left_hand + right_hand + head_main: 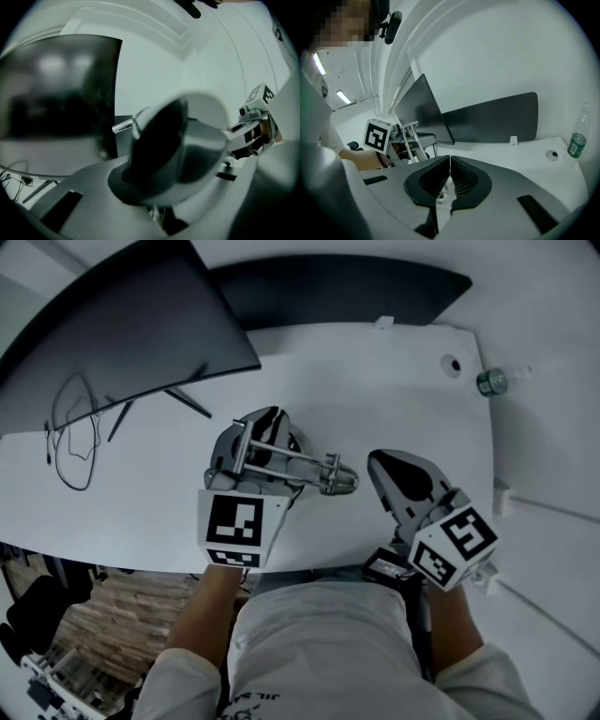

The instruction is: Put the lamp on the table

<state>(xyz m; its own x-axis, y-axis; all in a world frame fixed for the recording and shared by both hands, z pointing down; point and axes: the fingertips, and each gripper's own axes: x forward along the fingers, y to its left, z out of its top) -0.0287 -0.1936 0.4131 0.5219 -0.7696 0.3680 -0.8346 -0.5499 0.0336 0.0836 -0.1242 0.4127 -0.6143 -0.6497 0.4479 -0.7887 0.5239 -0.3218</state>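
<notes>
A metal desk lamp (281, 460) with thin silver rods and a rounded head (339, 479) hangs on its side over the white table (375, 381), near the front edge. My left gripper (246, 457) is shut on it near the dark base. In the left gripper view the lamp (173, 150) fills the space over the jaws and hides their tips. I cannot tell whether the lamp touches the table. To the right, my right gripper (384, 465) is shut with nothing in it, its pads (459, 176) meeting. The lamp's rods (410, 138) show in the right gripper view.
A dark monitor (122, 324) stands at the back left with loose cables (75, 437) beneath it. A dark panel (347, 287) runs behind the table. A cable hole (453, 364) and a plastic bottle (492, 381) are at the back right.
</notes>
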